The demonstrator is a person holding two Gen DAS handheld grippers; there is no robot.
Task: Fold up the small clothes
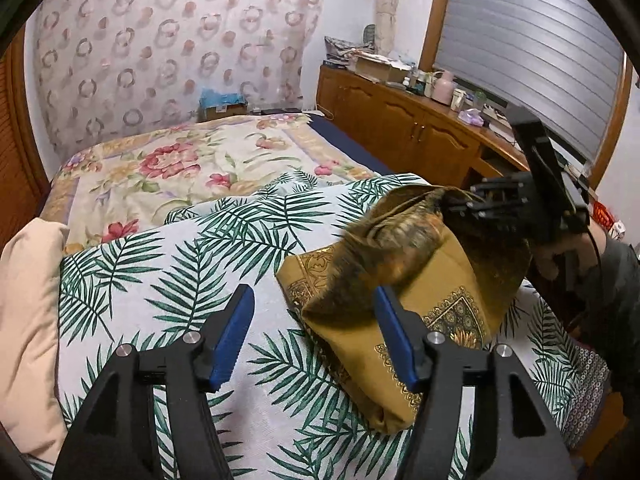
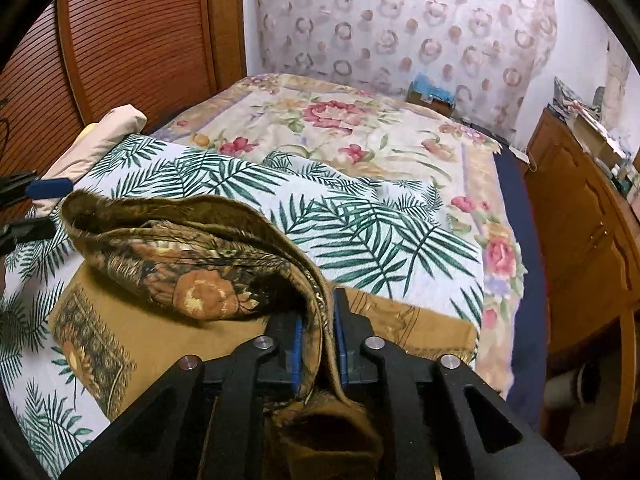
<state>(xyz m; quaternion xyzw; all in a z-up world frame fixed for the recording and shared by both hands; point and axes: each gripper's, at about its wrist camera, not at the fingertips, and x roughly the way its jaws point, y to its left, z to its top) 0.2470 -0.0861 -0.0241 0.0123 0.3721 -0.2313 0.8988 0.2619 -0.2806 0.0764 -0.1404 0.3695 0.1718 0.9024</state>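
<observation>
The mustard-brown patterned cloth (image 1: 404, 280) lies on the palm-leaf bedspread (image 1: 180, 272) on the bed, its lower layer flat and its upper half lifted in a fold. The right claw (image 2: 316, 344) has its blue pads closed narrowly on the cloth's gathered edge, with fabric running through between them and draping back over the body. The left claw (image 1: 314, 336) stands wide and empty, its right finger resting at the cloth's near-left corner, its left finger over bare bedspread. The step in hand looks like laying the raised half over the flat half. To do it well, the right claw should carry the edge across low and taut so the corners meet, while the left claw pins or smooths the near edge so the bottom layer does not drag
</observation>
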